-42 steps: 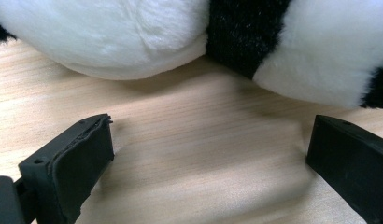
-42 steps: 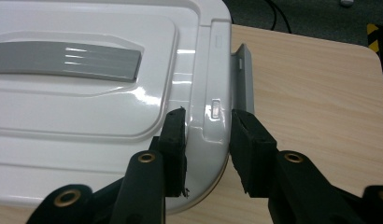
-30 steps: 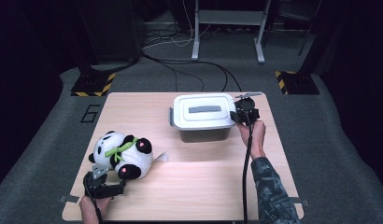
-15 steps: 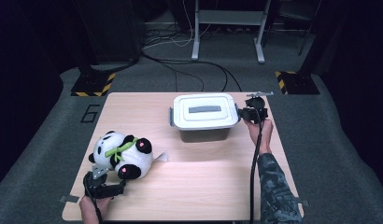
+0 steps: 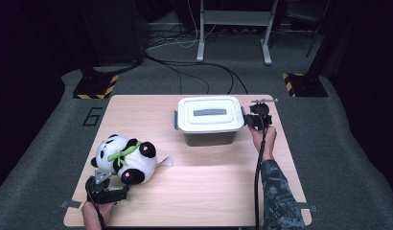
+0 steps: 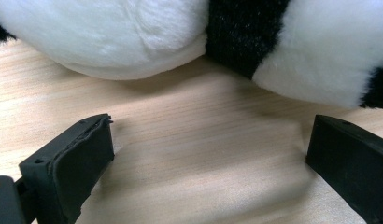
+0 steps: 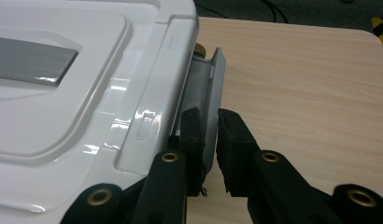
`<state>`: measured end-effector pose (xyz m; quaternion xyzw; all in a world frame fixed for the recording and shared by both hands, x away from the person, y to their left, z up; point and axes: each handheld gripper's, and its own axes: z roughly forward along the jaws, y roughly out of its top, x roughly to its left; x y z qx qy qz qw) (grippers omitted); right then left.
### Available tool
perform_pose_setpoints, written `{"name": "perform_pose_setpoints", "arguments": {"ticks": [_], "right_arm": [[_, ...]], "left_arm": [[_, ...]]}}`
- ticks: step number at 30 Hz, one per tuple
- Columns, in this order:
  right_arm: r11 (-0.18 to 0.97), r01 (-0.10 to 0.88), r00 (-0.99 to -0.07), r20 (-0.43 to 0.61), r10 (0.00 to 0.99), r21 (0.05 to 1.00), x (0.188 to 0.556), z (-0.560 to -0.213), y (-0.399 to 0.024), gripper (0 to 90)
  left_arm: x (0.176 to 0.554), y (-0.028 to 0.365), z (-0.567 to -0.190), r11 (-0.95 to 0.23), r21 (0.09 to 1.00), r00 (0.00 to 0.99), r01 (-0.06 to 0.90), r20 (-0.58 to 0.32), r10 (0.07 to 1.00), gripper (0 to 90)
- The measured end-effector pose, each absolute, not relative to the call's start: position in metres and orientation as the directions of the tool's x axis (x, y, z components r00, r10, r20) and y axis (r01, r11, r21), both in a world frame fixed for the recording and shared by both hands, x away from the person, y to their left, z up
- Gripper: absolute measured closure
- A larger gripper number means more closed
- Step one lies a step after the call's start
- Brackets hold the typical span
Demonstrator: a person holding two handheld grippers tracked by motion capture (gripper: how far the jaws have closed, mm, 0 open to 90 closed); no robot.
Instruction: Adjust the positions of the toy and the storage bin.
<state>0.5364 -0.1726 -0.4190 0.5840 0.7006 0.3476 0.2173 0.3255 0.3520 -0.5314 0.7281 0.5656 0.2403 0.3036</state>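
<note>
A white lidded plastic box (image 5: 211,115) stands at the back middle of the wooden table (image 5: 209,191). My right gripper (image 5: 250,120) is at its right end. In the right gripper view its jaws (image 7: 210,122) have just been closing and now pinch the grey side latch (image 7: 209,74) beside the white lid (image 7: 63,93). A black-and-white panda plush (image 5: 125,160) with a green bow lies at the front left. My left gripper (image 5: 109,186) rests on the table just in front of it, open, nothing between its jaws (image 6: 208,135); the plush (image 6: 180,37) is just beyond the tips.
The box's left latch (image 5: 175,119) sticks out on the far side. A white tag (image 5: 165,162) pokes from the plush. Beyond the table lie cables (image 5: 199,72) and a metal stand (image 5: 233,28) on the grey floor.
My right gripper has moved from above the box's right end down to the side latch and closed on it. The left gripper and the plush have stayed put.
</note>
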Motion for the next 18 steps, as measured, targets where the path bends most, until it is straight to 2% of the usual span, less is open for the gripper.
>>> {"name": "perform_pose_setpoints", "arguments": {"ticks": [6,18], "right_arm": [[0.043,0.682,-0.186,0.116,0.976,0.73,0.527,-0.417,-0.177,81.3],[0.0,0.69,-0.159,0.153,0.975,0.724,0.483,-0.418,-0.194,80.5]], "left_arm": [[0.325,0.352,-0.532,-0.171,0.715,0.243,0.678,0.001,0.97,0.2],[0.325,0.352,-0.532,-0.17,0.714,0.243,0.679,0.0,0.97,0.2]]}}
